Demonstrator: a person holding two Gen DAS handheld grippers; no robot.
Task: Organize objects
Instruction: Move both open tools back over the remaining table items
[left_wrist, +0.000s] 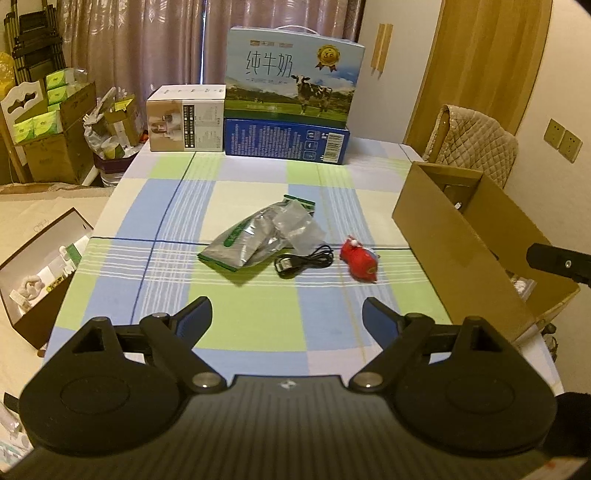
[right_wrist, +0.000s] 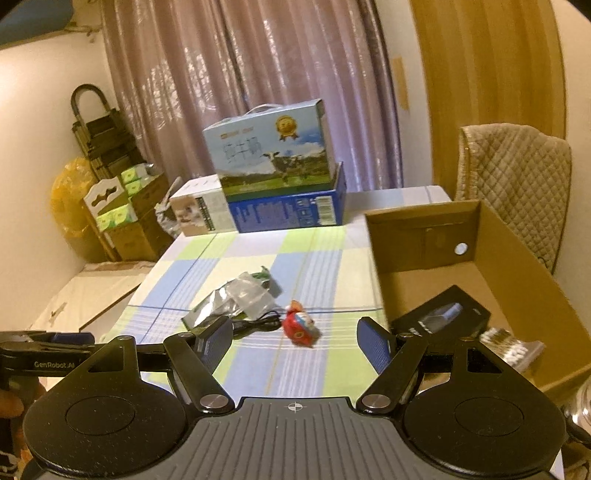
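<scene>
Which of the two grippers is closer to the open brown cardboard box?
Right. The right gripper hangs beside the open brown cardboard box, one finger at its wall; the left gripper is farther out over the checked tablecloth.

A checked worktop carries a silver pouch, a black cable and a red toy at its middle, an open carton at one edge, boxes stacked at the far end.
</scene>
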